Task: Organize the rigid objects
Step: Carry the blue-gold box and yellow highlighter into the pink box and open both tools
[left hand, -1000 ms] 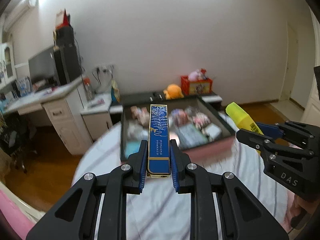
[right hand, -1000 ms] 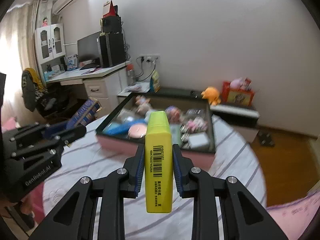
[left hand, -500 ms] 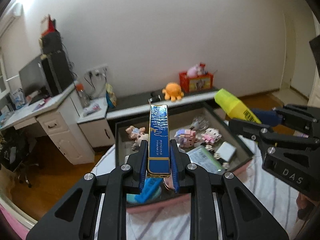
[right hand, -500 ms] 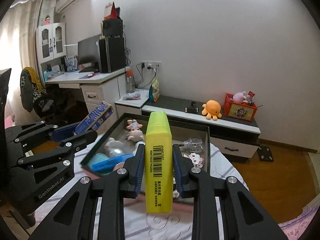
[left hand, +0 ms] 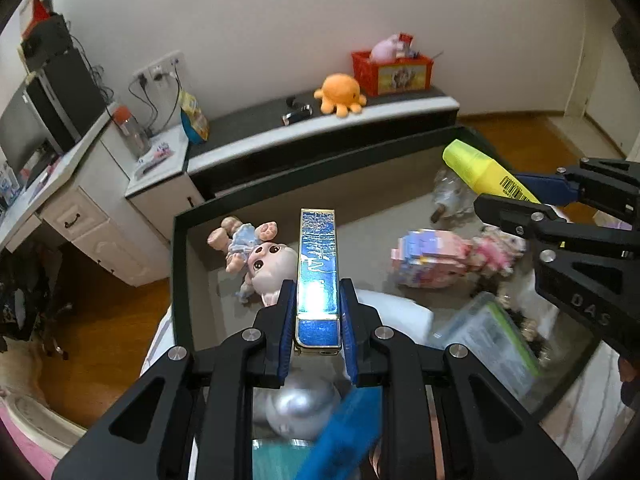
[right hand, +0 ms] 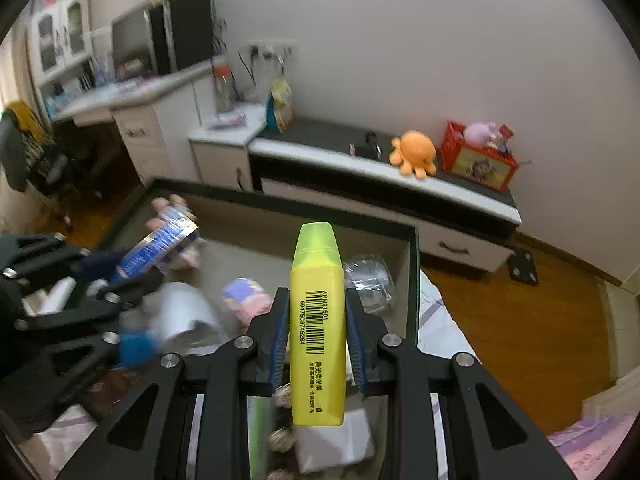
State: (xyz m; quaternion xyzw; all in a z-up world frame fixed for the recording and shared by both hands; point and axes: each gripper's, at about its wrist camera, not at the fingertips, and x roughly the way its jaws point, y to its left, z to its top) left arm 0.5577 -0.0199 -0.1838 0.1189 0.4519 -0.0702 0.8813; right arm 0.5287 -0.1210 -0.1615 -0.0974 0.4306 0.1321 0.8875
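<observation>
The blue box (left hand: 318,268) sits clamped in the left gripper (left hand: 318,332) and the yellow highlighter (right hand: 318,312) in the right gripper (right hand: 318,340), both poised above the tray (left hand: 180,280), seemingly for dropping in.

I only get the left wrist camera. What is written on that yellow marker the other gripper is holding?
Observer: In the right wrist view the yellow highlighter shows a black barcode with digits and small printed characters, label facing the camera.
Operator: Is it held tight?
Observer: Yes, the right gripper has its blue jaws pressed on both sides of the body.
Operator: What's under it?
Observer: The open box, with a crumpled clear plastic piece just beyond the jaws.
</observation>
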